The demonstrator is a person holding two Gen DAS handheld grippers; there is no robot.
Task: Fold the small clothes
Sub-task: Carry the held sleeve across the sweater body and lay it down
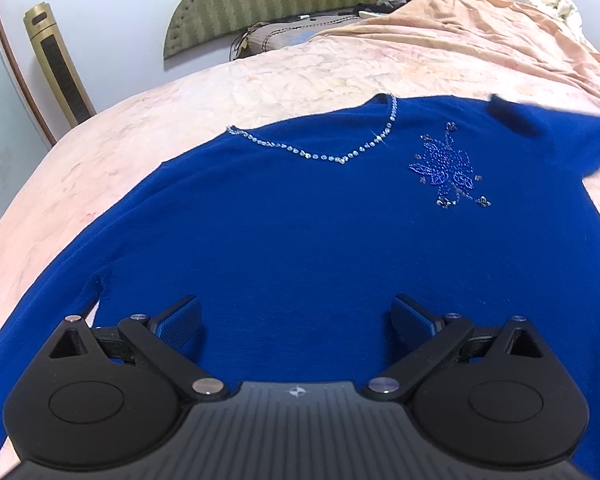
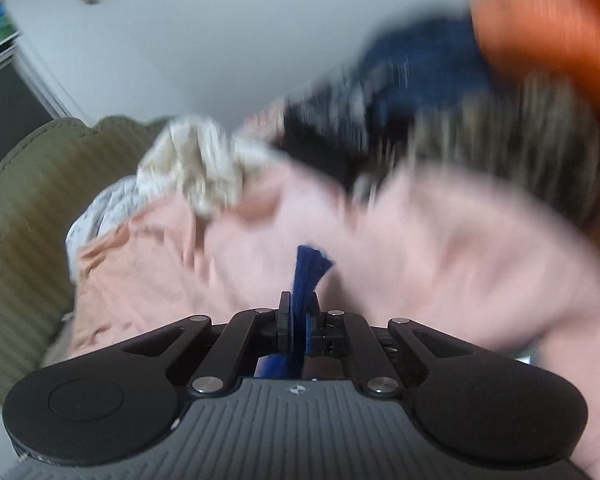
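A royal-blue sweater (image 1: 292,232) with a rhinestone V-neck and a beaded flower on the chest lies spread front-up on the pink bedspread (image 1: 260,80). My left gripper (image 1: 296,320) hovers just over its lower body, open, with nothing between the fingers. At the far right, one sleeve (image 1: 572,136) is lifted off the bed and blurred. In the right wrist view my right gripper (image 2: 300,312) is shut on a thin fold of blue fabric (image 2: 308,272) that sticks up between the pads. That view is motion-blurred.
A green padded headboard (image 1: 260,4) and pillows (image 1: 284,36) are at the bed's far end. A gold tower fan (image 1: 56,64) stands at the left wall. A heap of other clothes (image 2: 420,92), including an orange piece (image 2: 548,20), lies beyond the right gripper.
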